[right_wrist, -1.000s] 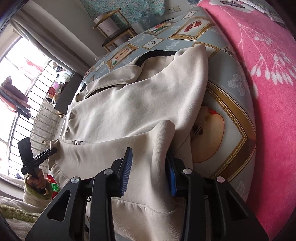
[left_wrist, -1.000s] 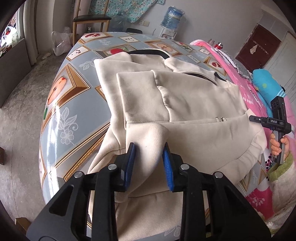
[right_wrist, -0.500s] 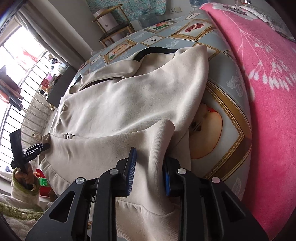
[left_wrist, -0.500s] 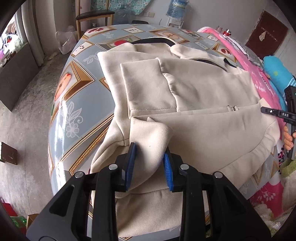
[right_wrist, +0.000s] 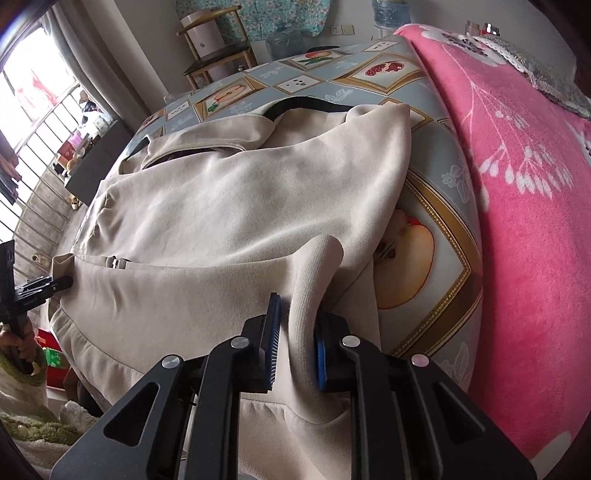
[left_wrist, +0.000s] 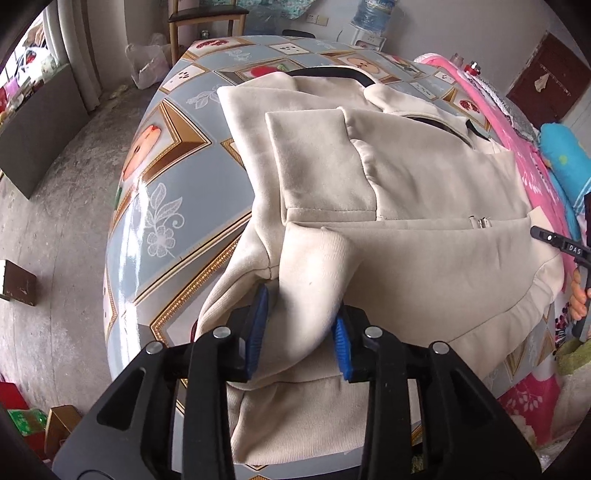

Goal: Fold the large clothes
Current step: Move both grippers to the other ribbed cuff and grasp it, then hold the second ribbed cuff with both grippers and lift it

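A cream zip-up jacket (left_wrist: 424, 177) with a black collar lies spread on the patterned table (left_wrist: 159, 206); one sleeve is folded across its chest. My left gripper (left_wrist: 299, 332) has a raised ridge of the ribbed hem (left_wrist: 314, 280) between its blue pads, which touch the cloth on both sides while the jaws are opening. In the right wrist view the jacket (right_wrist: 221, 206) fills the middle. My right gripper (right_wrist: 297, 343) pinches a narrow upright fold of the hem (right_wrist: 317, 273) at the opposite corner, its jaws closing.
A pink flowered blanket (right_wrist: 517, 184) covers the table's far side, with a blue pillow (left_wrist: 565, 162) on it. A wooden chair (left_wrist: 207, 18) and a water bottle (left_wrist: 373, 14) stand behind the table. Bare concrete floor (left_wrist: 55, 229) lies to the left, a barred window (right_wrist: 33, 155) beyond.
The right jaws have narrowed on the hem fold, squeezing it thinner. The left jaws stand slightly wider around their fold. Both views have tipped a little; the jacket lies as before.
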`<state>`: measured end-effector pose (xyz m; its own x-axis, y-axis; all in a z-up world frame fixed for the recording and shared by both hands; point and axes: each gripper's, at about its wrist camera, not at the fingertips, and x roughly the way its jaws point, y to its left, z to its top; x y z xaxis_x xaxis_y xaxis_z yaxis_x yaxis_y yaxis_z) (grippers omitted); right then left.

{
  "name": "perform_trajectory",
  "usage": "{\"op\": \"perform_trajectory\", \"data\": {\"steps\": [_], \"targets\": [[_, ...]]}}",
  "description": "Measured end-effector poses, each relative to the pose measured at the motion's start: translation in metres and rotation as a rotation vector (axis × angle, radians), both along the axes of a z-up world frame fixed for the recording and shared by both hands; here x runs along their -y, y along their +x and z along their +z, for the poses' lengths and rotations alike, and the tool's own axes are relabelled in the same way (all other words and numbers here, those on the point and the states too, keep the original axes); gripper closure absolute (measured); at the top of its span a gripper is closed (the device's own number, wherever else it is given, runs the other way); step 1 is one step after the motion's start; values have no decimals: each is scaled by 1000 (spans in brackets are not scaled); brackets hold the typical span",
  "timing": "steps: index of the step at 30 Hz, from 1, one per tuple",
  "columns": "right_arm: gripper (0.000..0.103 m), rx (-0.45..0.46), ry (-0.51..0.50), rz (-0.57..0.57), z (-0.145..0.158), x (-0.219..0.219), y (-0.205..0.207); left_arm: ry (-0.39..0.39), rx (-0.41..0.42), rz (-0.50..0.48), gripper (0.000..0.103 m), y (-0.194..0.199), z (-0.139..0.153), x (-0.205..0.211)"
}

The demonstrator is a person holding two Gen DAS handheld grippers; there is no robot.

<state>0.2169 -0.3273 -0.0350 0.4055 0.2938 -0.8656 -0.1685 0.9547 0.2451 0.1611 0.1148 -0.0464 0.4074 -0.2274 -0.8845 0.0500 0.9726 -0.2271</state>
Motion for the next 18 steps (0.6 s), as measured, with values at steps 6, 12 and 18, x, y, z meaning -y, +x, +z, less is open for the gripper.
{"op": "perform_trajectory", "data": {"steps": [6, 12, 18], "targets": [[87, -2, 20, -17, -3, 1, 1, -31, 4, -7, 70, 3, -2, -1], [89, 23, -16, -5, 2, -5, -5, -9, 15, 23, 94, -1, 1, 1], [89, 10, -72, -1, -1, -10, 1, 146, 5, -6, 93, -1, 3, 22]]}}
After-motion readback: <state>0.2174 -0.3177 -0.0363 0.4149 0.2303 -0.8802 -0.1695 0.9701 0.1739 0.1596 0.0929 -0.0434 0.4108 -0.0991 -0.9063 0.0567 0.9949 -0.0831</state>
